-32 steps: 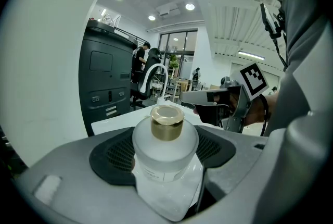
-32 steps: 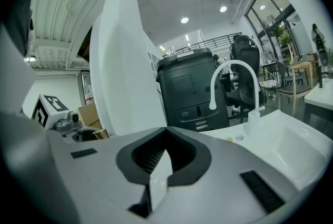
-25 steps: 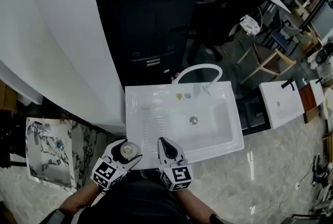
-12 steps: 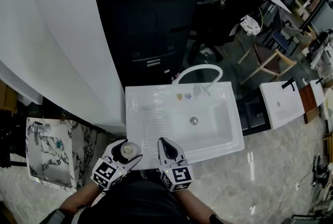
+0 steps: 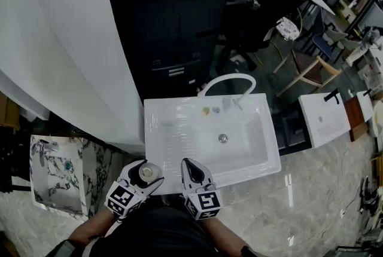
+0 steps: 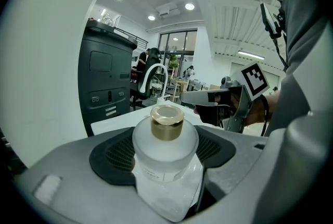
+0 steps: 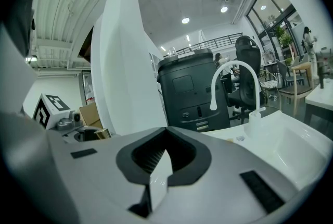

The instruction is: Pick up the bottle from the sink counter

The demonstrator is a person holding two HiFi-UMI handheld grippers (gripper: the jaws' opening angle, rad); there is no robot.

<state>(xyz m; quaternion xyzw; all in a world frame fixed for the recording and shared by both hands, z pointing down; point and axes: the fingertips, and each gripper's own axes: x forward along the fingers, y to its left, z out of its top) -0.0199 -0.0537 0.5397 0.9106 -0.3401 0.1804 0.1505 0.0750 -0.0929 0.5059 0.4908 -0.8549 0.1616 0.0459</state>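
Head view: your left gripper [image 5: 144, 177] is at the near left corner of the white sink [image 5: 179, 130]. Its fingers are clamped on the bottle [image 5: 146, 173], of which only the round cap shows from above. Your right gripper [image 5: 190, 167] is just beside it, over the sink's near rim. From this angle you cannot tell whether the bottle stands on the tabletop or hangs above it. The arched white faucet [image 5: 226, 78] rises at the sink's far edge, with a black cabinet [image 5: 170, 17] behind it.

Left gripper view: here you see what the head view hides. The bottle is frosted glass with a gold cap [image 6: 167, 122] and stands upright. The dark pads [image 6: 112, 154] press its shoulders from both sides. Its base is cut off below, and the print on its label is too small to read. The right gripper shows beyond the bottle, on the sink side.

Right gripper view: these fingers are pressed together with nothing between them. The sink basin, the faucet and the black cabinet lie ahead. At the left edge only a marker cube [image 7: 49, 108] and a glint of the gold cap show.
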